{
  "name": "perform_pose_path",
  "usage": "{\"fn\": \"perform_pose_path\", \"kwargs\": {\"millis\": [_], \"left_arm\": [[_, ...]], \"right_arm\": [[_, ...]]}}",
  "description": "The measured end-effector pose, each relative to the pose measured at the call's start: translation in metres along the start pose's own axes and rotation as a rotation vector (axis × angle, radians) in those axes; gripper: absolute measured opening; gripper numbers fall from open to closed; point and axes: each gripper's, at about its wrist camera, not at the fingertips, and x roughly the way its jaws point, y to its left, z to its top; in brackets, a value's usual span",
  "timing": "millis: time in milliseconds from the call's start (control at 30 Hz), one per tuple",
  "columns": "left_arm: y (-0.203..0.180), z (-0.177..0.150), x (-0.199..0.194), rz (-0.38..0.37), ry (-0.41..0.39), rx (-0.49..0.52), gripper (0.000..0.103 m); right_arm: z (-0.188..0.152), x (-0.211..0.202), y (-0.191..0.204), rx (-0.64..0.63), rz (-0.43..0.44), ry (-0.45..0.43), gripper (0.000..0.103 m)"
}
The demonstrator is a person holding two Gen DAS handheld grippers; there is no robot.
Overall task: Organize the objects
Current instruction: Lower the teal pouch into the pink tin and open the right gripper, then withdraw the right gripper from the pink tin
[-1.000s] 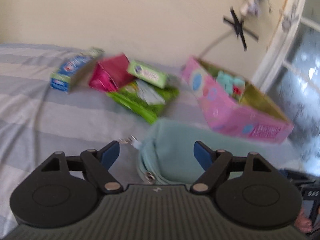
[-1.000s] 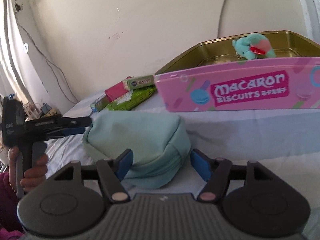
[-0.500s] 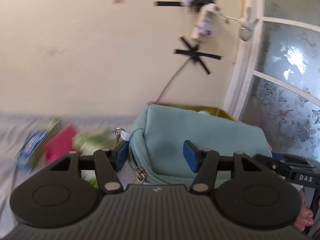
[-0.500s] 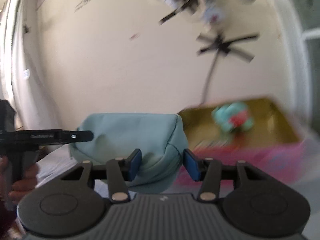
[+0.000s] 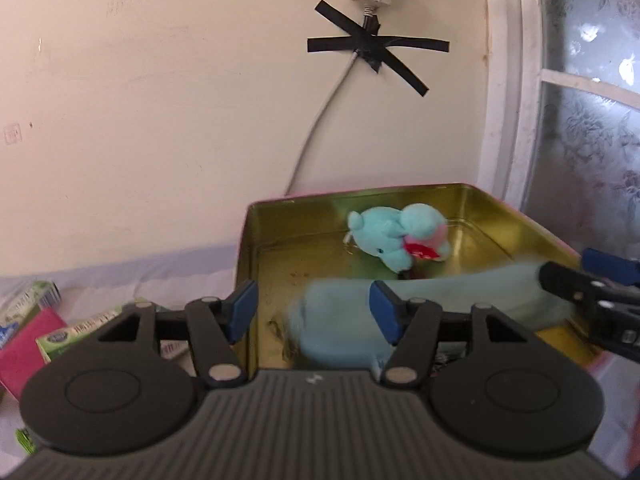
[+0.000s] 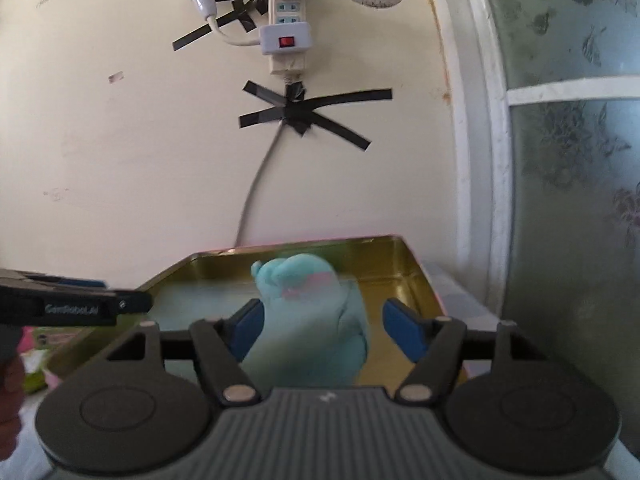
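The pink biscuit tin (image 5: 320,220) stands open, its gold inside showing, with a teal plush toy (image 5: 396,240) lying in it. A light teal zip pouch (image 5: 340,324), smeared by motion, hangs low inside the tin's near end. My left gripper (image 5: 314,308) is opening around the pouch's left end, and its pads are off the fabric. In the right wrist view the pouch (image 6: 312,336) sits loose between the widening jaws of my right gripper (image 6: 324,324), above the tin (image 6: 380,256). The plush (image 6: 296,276) shows behind it.
A pink box (image 5: 24,344) and a green-and-white box (image 5: 80,332) lie on the striped bedsheet left of the tin. Close behind the tin is the wall with a taped cable (image 5: 320,120) and power strip (image 6: 286,32). A frosted window (image 5: 592,140) borders the right.
Both grippers closed on the pouch, lifted it off the bed and carried it over the tin. Their jaws have now spread and the pouch has come free, dropping into the tin.
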Motion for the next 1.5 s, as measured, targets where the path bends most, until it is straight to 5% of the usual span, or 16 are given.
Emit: {"fn": "perform_pose_path", "kwargs": {"millis": [133,600,1133,1500], "left_arm": [[-0.002,-0.009,-0.029,0.025,-0.037,0.044,0.067],[0.024,-0.058,-0.083,0.078,0.082,0.006,0.067],[0.080,-0.103,-0.102,0.167,0.151,-0.087,0.069],[0.106,-0.123,-0.092,0.238,0.180,-0.112,0.081]], "right_arm": [[-0.005,-0.016,-0.002,0.066,0.023,-0.026,0.068],[-0.029,-0.092,0.039,0.196,0.062,-0.018,0.069],[-0.052,-0.093,0.106,0.123,0.137,0.098,0.075],[-0.073,-0.082,0.124,0.077,0.125,0.143,0.075]]}}
